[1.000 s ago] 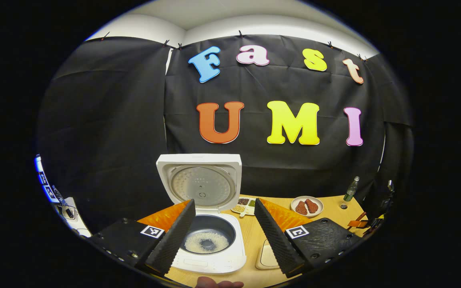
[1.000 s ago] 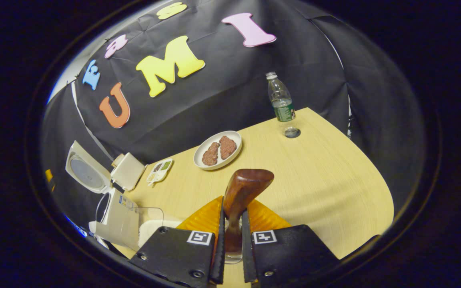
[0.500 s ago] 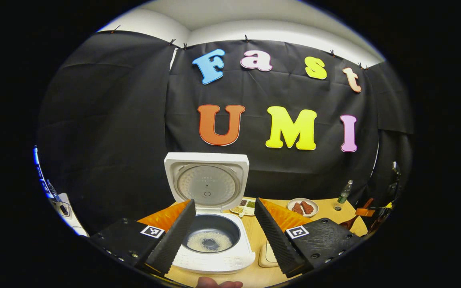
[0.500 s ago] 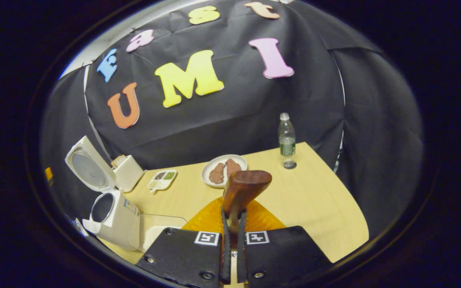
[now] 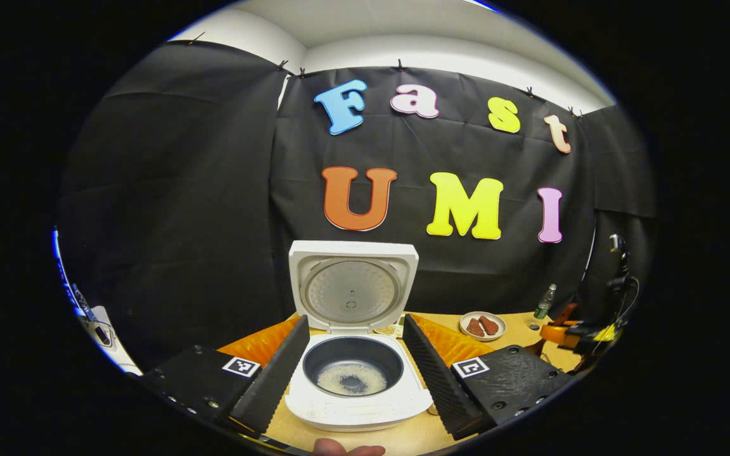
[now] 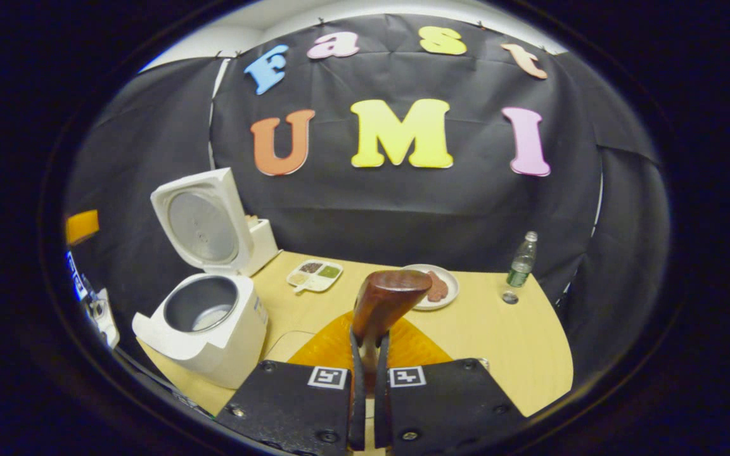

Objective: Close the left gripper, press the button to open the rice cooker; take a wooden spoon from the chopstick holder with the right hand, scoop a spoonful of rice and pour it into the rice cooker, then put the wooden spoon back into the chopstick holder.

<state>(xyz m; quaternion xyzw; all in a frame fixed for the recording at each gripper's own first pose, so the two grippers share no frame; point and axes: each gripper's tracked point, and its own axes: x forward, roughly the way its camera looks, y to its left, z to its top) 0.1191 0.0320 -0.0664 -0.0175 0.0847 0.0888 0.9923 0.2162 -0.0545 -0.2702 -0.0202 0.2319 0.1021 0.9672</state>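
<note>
The white rice cooker (image 5: 358, 399) stands open, lid (image 5: 352, 294) upright, with a thin ring of rice in its dark pot (image 5: 352, 380). My left gripper (image 5: 355, 320) is open, its fingers framing the cooker from the near side and touching nothing. In the right gripper view my right gripper (image 6: 369, 339) is shut on the handle of the wooden spoon (image 6: 387, 297), whose bowl points forward over the table. The cooker (image 6: 203, 320) sits to its left. A white chopstick holder (image 6: 265, 237) stands behind the lid. The right gripper (image 5: 561, 332) with the spoon also shows far right.
On the wooden table (image 6: 498, 342) are a divided dish of grains (image 6: 314, 275), a plate of meat (image 6: 444, 288), a water bottle (image 6: 520, 263) with its cap (image 6: 509, 296) beside it, and a shallow pale container (image 6: 286, 345) next to the cooker. A fingertip (image 5: 346, 449) shows at the bottom.
The right gripper has levelled out and swung left with the spoon, so the cooker now looks nearer. In the left gripper view the cooker has shifted right to sit centred between the open fingers.
</note>
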